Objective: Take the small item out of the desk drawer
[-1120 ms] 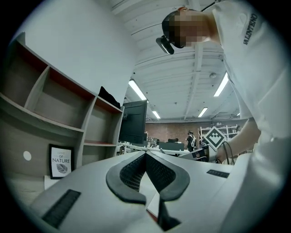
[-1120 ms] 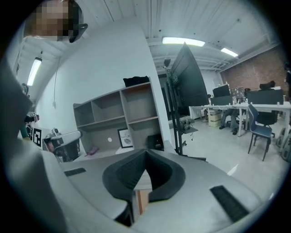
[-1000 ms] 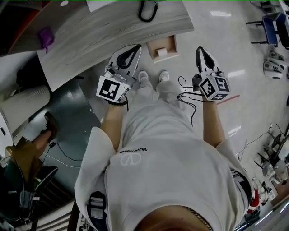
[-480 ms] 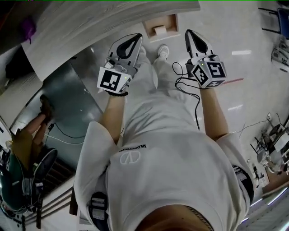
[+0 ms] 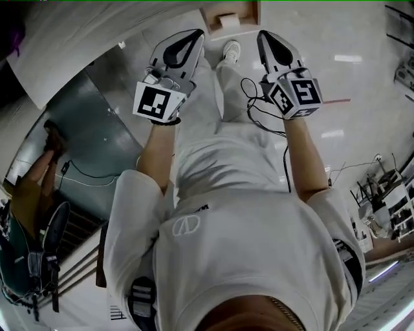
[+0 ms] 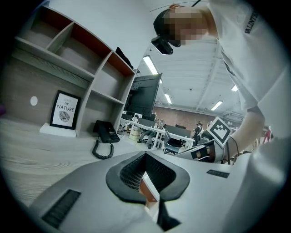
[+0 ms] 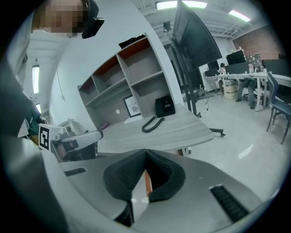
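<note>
The desk drawer [image 5: 247, 13] stands open at the top edge of the head view, wooden inside, with a small white item [image 5: 228, 20] lying in it. My left gripper [image 5: 196, 33] and right gripper [image 5: 261, 33] are held side by side in front of the body. Both point toward the drawer and stop short of it. Both are shut, tips touching, nothing held. In the left gripper view the closed jaws [image 6: 145, 154] frame a strip of orange wood in the gap behind the tips. The right gripper view shows the same under its closed jaws [image 7: 145, 150].
The pale wood desk [image 5: 97, 29] runs across the top left. On it stand a black telephone [image 7: 163, 107], a framed print [image 6: 63, 110] and a shelf unit [image 6: 82, 54]. A seated person [image 5: 39, 168] is at the left. A black cable [image 5: 255, 103] hangs from the right gripper.
Both grippers have moved up the head view toward the drawer, and desk and drawer have slid to the top edge. Both stay shut.
</note>
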A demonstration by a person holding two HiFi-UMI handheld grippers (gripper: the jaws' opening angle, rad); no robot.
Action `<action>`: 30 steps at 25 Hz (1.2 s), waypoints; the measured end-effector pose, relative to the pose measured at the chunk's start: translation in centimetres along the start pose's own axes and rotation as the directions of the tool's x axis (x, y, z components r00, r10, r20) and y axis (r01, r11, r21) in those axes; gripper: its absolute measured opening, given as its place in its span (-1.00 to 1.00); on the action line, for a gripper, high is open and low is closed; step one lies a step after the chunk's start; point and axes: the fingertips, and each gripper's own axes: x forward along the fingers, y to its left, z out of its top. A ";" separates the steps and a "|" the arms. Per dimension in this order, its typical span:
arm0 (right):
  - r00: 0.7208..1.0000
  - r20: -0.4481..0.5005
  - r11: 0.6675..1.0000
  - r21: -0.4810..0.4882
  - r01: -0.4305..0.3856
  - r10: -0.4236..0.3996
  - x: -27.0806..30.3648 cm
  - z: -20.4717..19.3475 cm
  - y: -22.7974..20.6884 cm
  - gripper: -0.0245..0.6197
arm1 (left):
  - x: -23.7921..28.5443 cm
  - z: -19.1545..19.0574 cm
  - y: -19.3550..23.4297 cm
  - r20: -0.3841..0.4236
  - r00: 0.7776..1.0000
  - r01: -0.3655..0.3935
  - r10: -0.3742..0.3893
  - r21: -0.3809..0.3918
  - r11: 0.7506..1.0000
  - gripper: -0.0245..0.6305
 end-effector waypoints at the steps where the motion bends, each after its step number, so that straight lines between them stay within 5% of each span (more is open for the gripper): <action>1: 1.000 -0.010 1.000 -0.006 -0.002 0.002 0.4 -0.7 -0.1 -0.93 | 0.1 -0.7 -0.1 -0.005 1.000 0.001 -0.001 -0.003 1.000 -0.93; 16: 0.984 -0.175 0.999 0.025 -0.035 0.039 7.8 -11.5 -2.1 -0.91 | 0.7 -11.5 -0.1 -0.080 0.997 -0.001 -0.009 -0.118 0.993 -0.93; 20: 0.970 -0.234 0.996 0.063 -0.056 0.070 10.6 -14.1 -2.4 -0.34 | 0.6 -13.8 1.0 -0.092 0.996 -0.003 -0.009 -0.127 0.992 -0.93; 24: 0.959 -0.280 0.998 0.042 -0.042 0.052 12.2 -16.3 -2.5 -0.29 | -0.2 -15.1 1.8 -0.084 0.996 -0.009 -0.002 -0.138 0.990 -0.93; 25: 0.954 -0.298 0.999 0.024 -0.038 0.044 12.7 -16.9 -2.6 -0.03 | -0.3 -15.4 1.9 -0.082 0.997 -0.008 -0.003 -0.140 0.990 -0.93; 30: 0.932 -0.361 0.999 -0.032 -0.006 -0.006 14.4 -19.2 -3.7 0.00 | -0.6 -16.6 2.7 -0.079 0.997 -0.007 -0.005 -0.150 0.989 -0.93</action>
